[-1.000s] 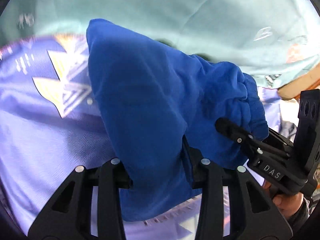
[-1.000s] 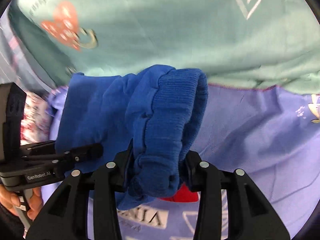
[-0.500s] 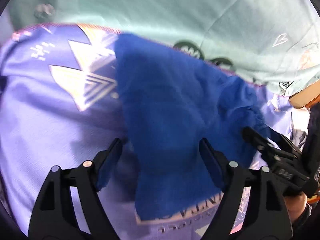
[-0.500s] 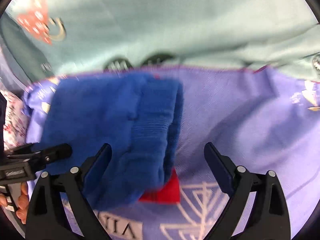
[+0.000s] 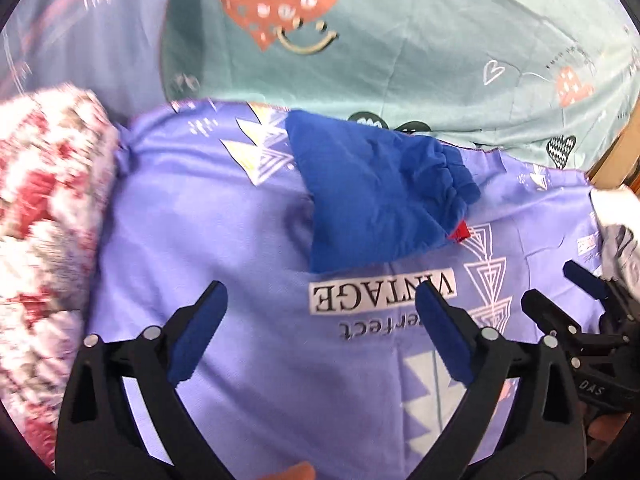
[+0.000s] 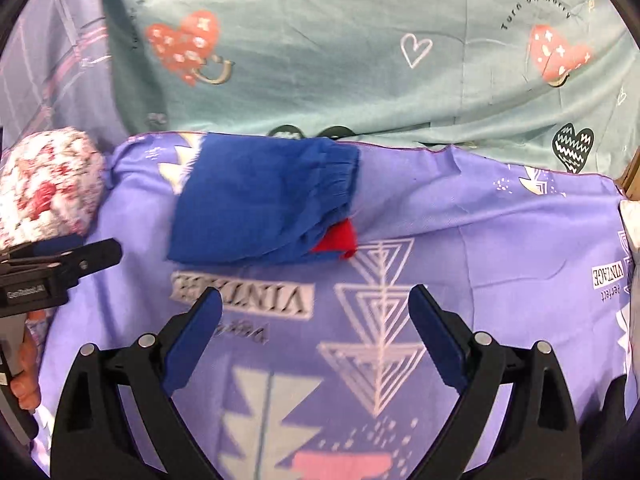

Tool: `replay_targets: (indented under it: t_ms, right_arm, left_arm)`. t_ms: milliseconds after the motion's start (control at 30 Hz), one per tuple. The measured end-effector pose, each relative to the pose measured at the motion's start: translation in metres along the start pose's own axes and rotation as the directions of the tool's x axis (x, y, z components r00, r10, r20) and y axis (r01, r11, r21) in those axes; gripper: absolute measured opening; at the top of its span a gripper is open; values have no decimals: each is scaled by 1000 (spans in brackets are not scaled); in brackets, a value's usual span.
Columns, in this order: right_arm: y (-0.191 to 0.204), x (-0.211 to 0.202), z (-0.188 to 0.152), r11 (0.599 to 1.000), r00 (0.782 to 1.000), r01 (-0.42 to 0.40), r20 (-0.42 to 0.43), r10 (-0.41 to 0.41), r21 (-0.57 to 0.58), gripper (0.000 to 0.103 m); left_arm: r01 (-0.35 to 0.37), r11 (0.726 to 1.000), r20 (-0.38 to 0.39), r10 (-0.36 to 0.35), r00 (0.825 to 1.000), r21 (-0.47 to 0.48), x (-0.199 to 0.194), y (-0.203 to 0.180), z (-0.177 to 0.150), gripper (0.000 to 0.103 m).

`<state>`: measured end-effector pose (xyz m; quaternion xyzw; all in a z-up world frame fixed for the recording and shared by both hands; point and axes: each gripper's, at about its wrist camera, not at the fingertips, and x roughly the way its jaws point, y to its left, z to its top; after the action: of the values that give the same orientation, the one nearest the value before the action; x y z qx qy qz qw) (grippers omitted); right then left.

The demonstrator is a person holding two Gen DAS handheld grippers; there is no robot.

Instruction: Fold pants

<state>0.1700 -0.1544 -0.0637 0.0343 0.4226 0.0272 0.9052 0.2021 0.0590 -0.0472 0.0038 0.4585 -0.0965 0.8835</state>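
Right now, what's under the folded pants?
The pants lie on a purple sheet. A red corner pokes out beneath their cuff edge; what it belongs to is covered.

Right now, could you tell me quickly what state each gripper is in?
Left gripper: jaws opening, nothing between them; the folded blue pants lie beyond it on the purple sheet.
Right gripper: open, empty.

One pants (image 5: 372,196) (two grippers)
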Motion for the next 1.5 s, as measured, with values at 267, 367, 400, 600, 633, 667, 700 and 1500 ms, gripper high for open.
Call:
replay_targets:
  t_ms: [267,367,400,600,633,667,700,1500]
  right_arm:
    - [27,-63,-8,999,998,45,53,-46,15,95]
    - [32,-81,-12,998,996,60,68,-61,15,95]
    - [33,-89,-14,998,995,62,74,-63,21,96]
    - [37,-114,-27,997,993,76,83,-79,34,96]
    - [37,-118,-29,996,994,74,82,-77,39,96]
    - [37,-120,-31,996,994,74,81,-77,42,96]
    - [37,-124,-33,996,993,74,84,-78,44,96]
    - [39,-159,-62,996,993,75,84,-79,48,96]
  left_arm:
    - [31,999,21,-31,999,-17,-62,-8,-25,101]
    - [5,1000,38,-5,999,10,-79,-13,-37,101]
    - [0,1000,42,0,999,18,-86,-14,-43,101]
    - [-5,998,35,3,999,58,-109,-17,-63,101]
    - [-4,998,43,1,999,59,-113,-17,-66,101]
    - [-4,998,52,0,999,63,-117,-17,-68,101]
    - [-6,998,59,2,998,66,-120,-17,-70,101]
    - [1,999,86,-4,996,39,-159,-21,-98,101]
